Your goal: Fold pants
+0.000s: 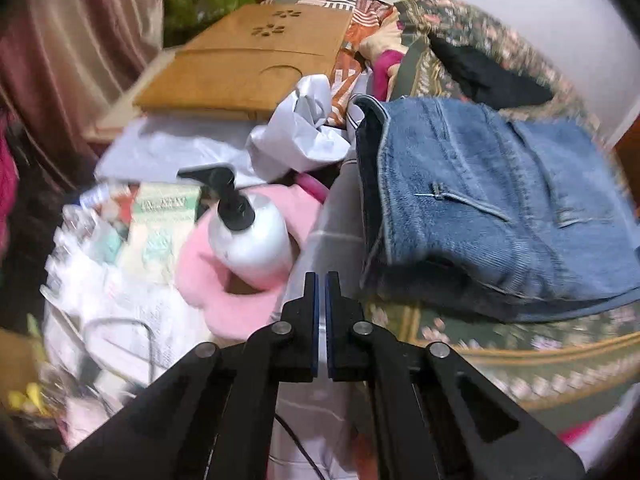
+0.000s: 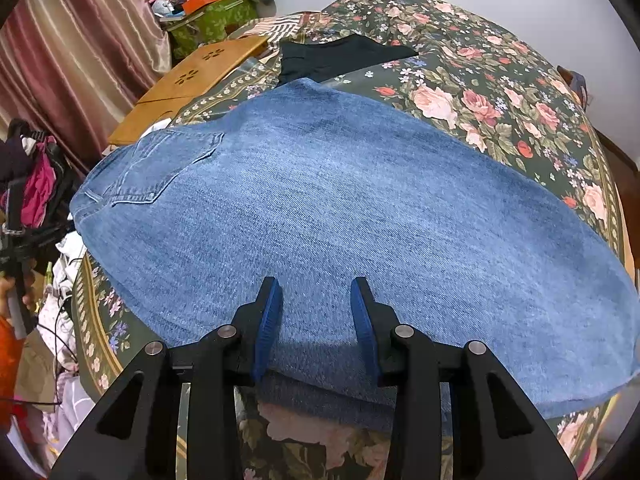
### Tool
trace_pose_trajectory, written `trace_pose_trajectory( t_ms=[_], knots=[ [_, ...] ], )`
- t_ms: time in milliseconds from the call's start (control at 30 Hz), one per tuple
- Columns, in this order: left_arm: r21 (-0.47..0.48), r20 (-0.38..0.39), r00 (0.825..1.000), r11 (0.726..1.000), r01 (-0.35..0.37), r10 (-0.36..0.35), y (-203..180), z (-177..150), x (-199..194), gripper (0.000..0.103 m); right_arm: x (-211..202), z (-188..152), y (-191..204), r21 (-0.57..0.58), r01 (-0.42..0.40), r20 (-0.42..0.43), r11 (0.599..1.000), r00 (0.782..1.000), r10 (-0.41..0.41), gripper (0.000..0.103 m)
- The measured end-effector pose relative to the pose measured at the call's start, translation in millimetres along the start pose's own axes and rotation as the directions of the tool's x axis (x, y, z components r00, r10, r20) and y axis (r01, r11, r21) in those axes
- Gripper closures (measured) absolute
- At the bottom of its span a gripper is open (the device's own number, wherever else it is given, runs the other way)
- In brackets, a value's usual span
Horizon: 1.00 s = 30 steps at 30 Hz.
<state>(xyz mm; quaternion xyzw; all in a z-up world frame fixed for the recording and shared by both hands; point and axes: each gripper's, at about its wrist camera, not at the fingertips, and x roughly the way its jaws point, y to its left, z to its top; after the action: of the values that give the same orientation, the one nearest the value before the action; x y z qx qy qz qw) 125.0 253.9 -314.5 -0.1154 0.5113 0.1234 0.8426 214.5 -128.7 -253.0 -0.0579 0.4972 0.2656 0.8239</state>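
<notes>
Blue jeans (image 2: pixel 340 216) lie folded lengthwise across the floral bedspread (image 2: pixel 500 92), filling mid-frame; right gripper (image 2: pixel 316 312) hovers partly open above them, left gripper (image 1: pixel 321 284) closed empty, likely needing a cross fold next.

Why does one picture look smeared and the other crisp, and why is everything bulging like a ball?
Left wrist view: motion blur smears the white pump bottle and the folded jeans; only the tool, fixed to the camera, stays sharp. Right wrist view: crisp, with soft even light on the jeans and a faint shadow under the tool. Both bulge from fisheye lenses and darken at the corners.
</notes>
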Motion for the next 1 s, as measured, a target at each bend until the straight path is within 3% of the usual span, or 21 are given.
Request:
trace_pose_trajectory(
  t_ms=[167, 300, 467, 567, 633, 733, 900, 933, 1000],
  knots=[
    [0.069, 0.106, 0.993, 0.996, 0.050, -0.057, -20.0, 9.1, -47.2, 0.100, -13.4, 8.1, 4.5, 0.024, -0.024, 0.034, 0.999, 0.999, 0.023, 0.069],
    [0.114, 0.140, 0.980, 0.986, 0.124, -0.139, -49.9, 25.4, -61.8, 0.091, -23.6, 15.3, 17.1, 0.015, -0.046, 0.084, 0.999, 0.995, 0.045, 0.069],
    [0.145, 0.078, 0.981, 0.976, 0.164, -0.177, -81.2, 31.6, -35.0, 0.089, -9.9, 14.2, 32.0, -0.013, -0.054, 0.059, 0.998, 0.997, 0.054, 0.069],
    [0.149, 0.005, 0.992, 0.981, 0.122, -0.124, -85.3, 19.8, -4.3, 0.087, 6.7, 4.4, 35.4, -0.015, -0.075, -0.004, 0.997, 0.997, 0.075, 0.069],
    [0.113, -0.031, 0.989, 0.982, 0.150, -0.148, -80.4, 6.6, 12.3, 0.086, 7.0, -6.1, 36.9, -0.018, -0.062, 0.033, 0.998, 0.997, 0.063, 0.069],
    [0.111, -0.009, 0.990, 0.984, 0.141, -0.141, -81.2, -0.5, 11.6, 0.086, 2.7, -9.1, 37.7, -0.010, -0.067, 0.031, 0.998, 0.997, 0.068, 0.069],
    [0.139, -0.048, 0.994, 0.985, 0.101, -0.096, -88.2, 10.1, 7.9, 0.085, -5.5, -10.8, 32.4, 0.006, -0.100, 0.020, 0.995, 0.995, 0.100, 0.069],
    [0.149, -0.049, 0.995, 0.984, 0.094, -0.088, -91.3, 13.8, 4.6, 0.083, -9.2, -11.7, 29.6, 0.009, -0.097, 0.023, 0.995, 0.995, 0.097, 0.069],
    [0.151, -0.037, 0.995, 0.984, 0.096, -0.092, -97.2, 20.0, -3.1, 0.070, -19.4, -14.2, 17.9, 0.033, -0.082, 0.043, 0.996, 0.996, 0.080, 0.069]
  ],
)
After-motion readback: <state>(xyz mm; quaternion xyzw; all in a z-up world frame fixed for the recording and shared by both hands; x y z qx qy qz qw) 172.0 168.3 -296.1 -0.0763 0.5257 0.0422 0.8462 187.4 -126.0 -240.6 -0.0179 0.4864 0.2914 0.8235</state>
